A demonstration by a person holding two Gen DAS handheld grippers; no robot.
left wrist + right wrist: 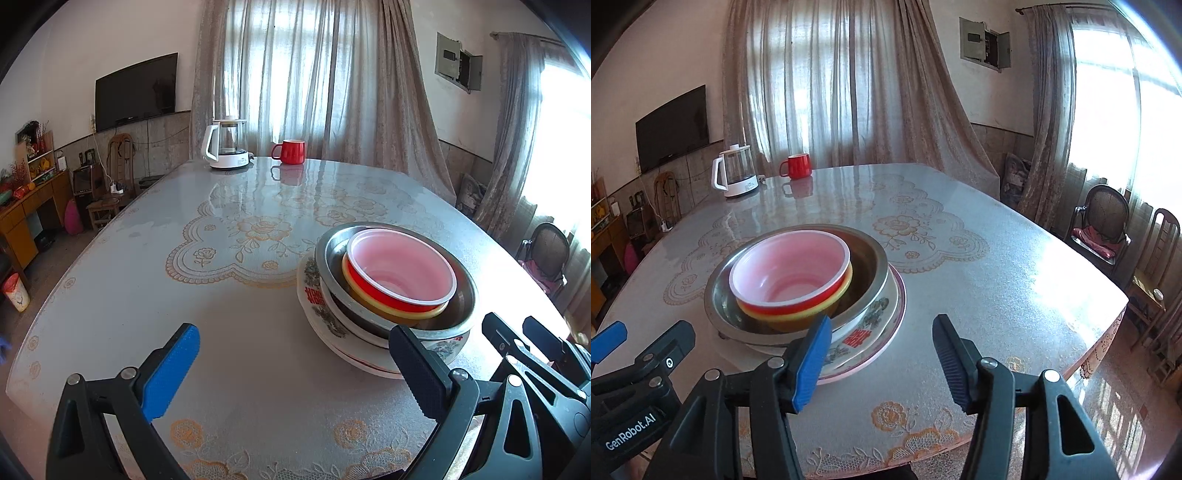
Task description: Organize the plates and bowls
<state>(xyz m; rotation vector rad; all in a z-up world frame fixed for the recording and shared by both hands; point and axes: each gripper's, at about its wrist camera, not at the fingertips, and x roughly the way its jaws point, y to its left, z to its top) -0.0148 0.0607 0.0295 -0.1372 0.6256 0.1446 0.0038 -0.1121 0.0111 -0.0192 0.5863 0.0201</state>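
Observation:
One stack of dishes stands on the table. From the top it holds a red bowl (402, 273) (790, 273) with a pink inside, a yellow bowl (798, 315), a steel bowl (332, 247) (871, 266), a white patterned bowl (314, 295) (864, 321) and a pink-rimmed plate (897, 314). My left gripper (295, 373) is open just in front of the stack's left side, and its black finger (417, 373) overlaps the stack's near rim. My right gripper (882, 362) is open at the stack's right front. The plate's rim shows between its fingers, but no pad presses on it.
A white-based glass kettle (225, 146) (737, 173) and a red mug (290, 151) (798, 166) stand at the far end of the table (221, 314). Dark chairs (1100, 229) stand beyond the right edge. Curtains hang behind.

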